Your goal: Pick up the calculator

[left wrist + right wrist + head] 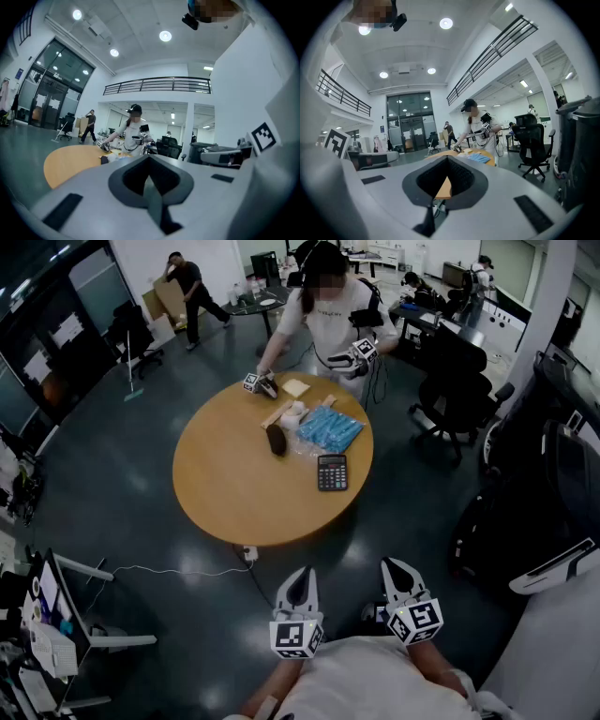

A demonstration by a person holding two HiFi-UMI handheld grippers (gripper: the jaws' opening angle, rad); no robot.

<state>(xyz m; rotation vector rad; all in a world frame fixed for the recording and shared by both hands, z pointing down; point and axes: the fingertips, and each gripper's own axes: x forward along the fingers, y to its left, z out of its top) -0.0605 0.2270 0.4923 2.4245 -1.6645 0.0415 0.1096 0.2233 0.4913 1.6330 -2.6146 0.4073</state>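
The black calculator (332, 472) lies flat on the right part of the round wooden table (225, 484), near its front edge. My left gripper (300, 574) and right gripper (393, 566) are held side by side close to my body, well short of the table, pointing toward it. Both have their jaws together with nothing between them. In the left gripper view the left gripper (151, 186) frames the table (65, 161) far ahead. The right gripper (439, 188) looks at the same table from the right. The calculator cannot be made out in either gripper view.
A person (328, 310) stands across the table holding two grippers over it. A blue packet (330, 428), a black object (277, 440), a white roll (294, 413) and a yellow pad (296, 387) lie on the far half. A power strip (249, 552) lies under the front edge. Office chairs (459, 390) stand right.
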